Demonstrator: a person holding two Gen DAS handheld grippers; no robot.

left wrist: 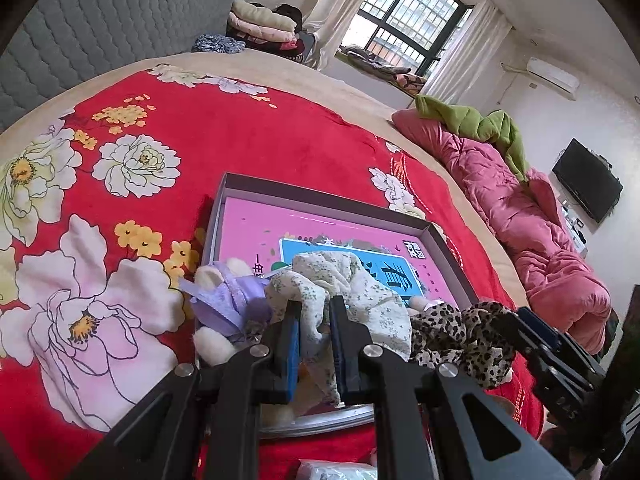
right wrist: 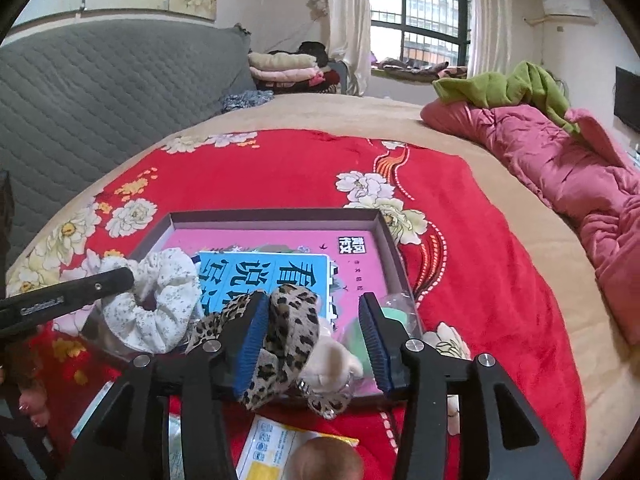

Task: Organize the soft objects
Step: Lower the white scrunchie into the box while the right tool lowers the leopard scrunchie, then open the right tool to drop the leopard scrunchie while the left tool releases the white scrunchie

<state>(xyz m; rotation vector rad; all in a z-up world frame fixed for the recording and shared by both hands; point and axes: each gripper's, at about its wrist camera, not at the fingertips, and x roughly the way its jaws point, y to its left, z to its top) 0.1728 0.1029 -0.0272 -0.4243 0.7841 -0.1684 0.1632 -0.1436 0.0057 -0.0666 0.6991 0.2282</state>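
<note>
left gripper (left wrist: 315, 322): clamped on white floral fabric scrunchie (left wrist: 352, 292), holding it over grey shallow cardboard box (left wrist: 320, 196) | right gripper (right wrist: 313, 336): jaws apart, leopard-print fabric scrunchie (right wrist: 280, 332) loose between them, released into box

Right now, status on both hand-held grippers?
Left hand-held gripper shut on white floral scrunchie. Right hand-held gripper open over leopard scrunchie. Both scrunchies over grey box. Nothing blocking.

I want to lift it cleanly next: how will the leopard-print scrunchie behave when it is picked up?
The leopard-print scrunchie looks like soft gathered fabric, so it will probably sag and fold. It seems light for its bulk. Lying crumpled against the plush toy in the box, it may snag or drag it.
</note>
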